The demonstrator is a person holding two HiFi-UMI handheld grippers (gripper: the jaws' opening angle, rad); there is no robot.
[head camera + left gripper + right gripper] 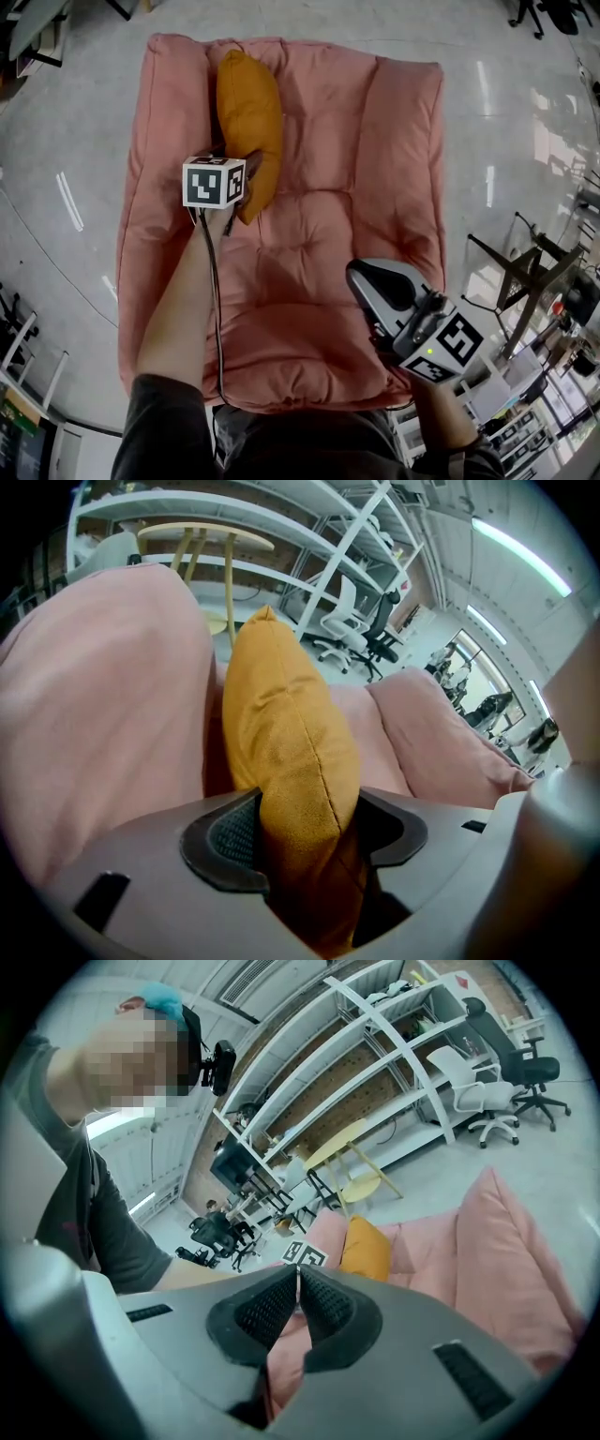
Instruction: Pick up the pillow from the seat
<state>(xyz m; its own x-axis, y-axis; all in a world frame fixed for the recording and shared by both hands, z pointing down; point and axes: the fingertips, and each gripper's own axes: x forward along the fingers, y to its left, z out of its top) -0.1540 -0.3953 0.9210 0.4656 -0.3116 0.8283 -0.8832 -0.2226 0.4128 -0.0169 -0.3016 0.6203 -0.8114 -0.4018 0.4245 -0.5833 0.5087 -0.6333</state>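
Two jaws of the left gripper (247,178) pinch the lower corner of the pillow (248,108), which stands on edge in the seat's (319,281) back left crease, a grip likely meant for lifting straight up into open room, while the right gripper (364,281), clenched empty, hovers near the front edge.

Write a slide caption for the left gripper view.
Left gripper clamps the near end of an orange fabric pillow standing on edge in a pink padded seat.
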